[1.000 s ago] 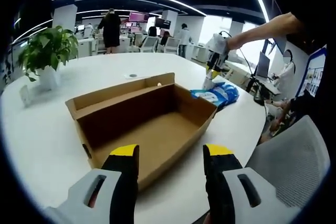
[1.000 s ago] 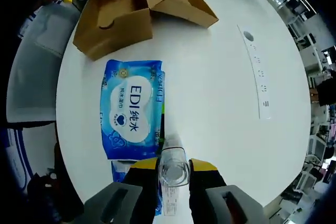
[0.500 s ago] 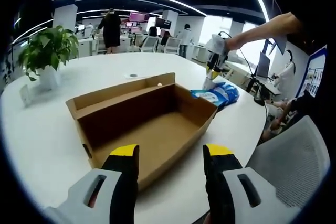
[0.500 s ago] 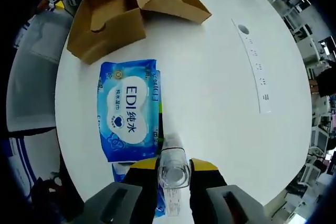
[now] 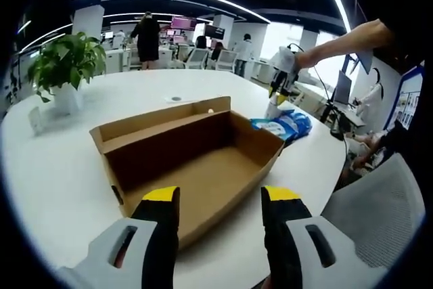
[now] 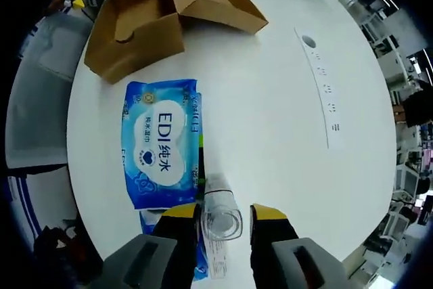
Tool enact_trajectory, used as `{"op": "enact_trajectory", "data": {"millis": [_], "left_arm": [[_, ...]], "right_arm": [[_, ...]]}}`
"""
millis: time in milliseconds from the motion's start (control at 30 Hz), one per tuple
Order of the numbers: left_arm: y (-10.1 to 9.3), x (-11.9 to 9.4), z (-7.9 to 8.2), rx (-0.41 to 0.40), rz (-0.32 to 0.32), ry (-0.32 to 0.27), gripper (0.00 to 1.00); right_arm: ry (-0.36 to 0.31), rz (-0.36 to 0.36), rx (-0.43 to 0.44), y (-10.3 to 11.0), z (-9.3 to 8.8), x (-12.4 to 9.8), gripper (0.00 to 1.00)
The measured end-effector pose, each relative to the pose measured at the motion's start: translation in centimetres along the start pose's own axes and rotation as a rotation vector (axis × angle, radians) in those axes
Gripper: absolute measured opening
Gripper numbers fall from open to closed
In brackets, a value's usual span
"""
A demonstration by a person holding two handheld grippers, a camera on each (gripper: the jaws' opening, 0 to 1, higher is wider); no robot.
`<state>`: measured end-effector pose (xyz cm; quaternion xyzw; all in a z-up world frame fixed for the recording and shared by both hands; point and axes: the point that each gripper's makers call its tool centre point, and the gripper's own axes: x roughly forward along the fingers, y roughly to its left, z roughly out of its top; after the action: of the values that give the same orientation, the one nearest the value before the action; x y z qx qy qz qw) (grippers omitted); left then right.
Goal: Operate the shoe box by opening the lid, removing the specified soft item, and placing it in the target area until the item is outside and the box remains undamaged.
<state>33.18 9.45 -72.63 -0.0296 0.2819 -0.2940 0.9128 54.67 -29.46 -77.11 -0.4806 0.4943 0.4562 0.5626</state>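
Well, your box (image 5: 193, 160) sits open on the white desk (image 5: 54, 167), its lid folded back flat and its inside bare cardboard — nothing shows left in it. The soft item, a blue wipes pack (image 6: 161, 141), lies flat on the desk just beside the box's end, label up; in the left gripper view it shows as a blue bulge (image 5: 284, 125) past the far corner.

Your left tongs (image 5: 220, 235) stand wide apart with nothing between them, hovering above the near wall of the box. Your right tongs (image 6: 223, 225) point down at the desk with a small clear bottle (image 6: 220, 214) between the jaws; a thin gap shows on each side of it, so I judge the grip loosened rather than tight — whether the bottle stands on its own I cannot tell.

As for handling, the pack looks light, limp and slick in its film wrap; it will sag if you lift it by a corner. Take it across the middle of a long edge, pinching wrapper and contents together. The box is thin board — it creases easily, so steady it by a wall, not by the lid.
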Motion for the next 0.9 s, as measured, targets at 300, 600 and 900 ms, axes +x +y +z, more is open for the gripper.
{"op": "enact_trajectory", "data": {"millis": [300,600,900], "left_arm": [[2.6,-1.0,0.8,-0.087,0.115,-0.051,0.48],[5.0,-2.2,0.9,-0.138,0.219,-0.082,0.48],[6.6,-2.8,-1.4,-0.147,0.32,0.011,0.48]], "right_arm": [[-0.069,-0.059,0.05,0.1,0.4,-1.8,0.3],[-0.16,-0.125,0.181,0.7,0.1,-3.8,0.32],[-0.269,-0.222,0.354,1.4,-0.2,-5.9,0.32]]}}
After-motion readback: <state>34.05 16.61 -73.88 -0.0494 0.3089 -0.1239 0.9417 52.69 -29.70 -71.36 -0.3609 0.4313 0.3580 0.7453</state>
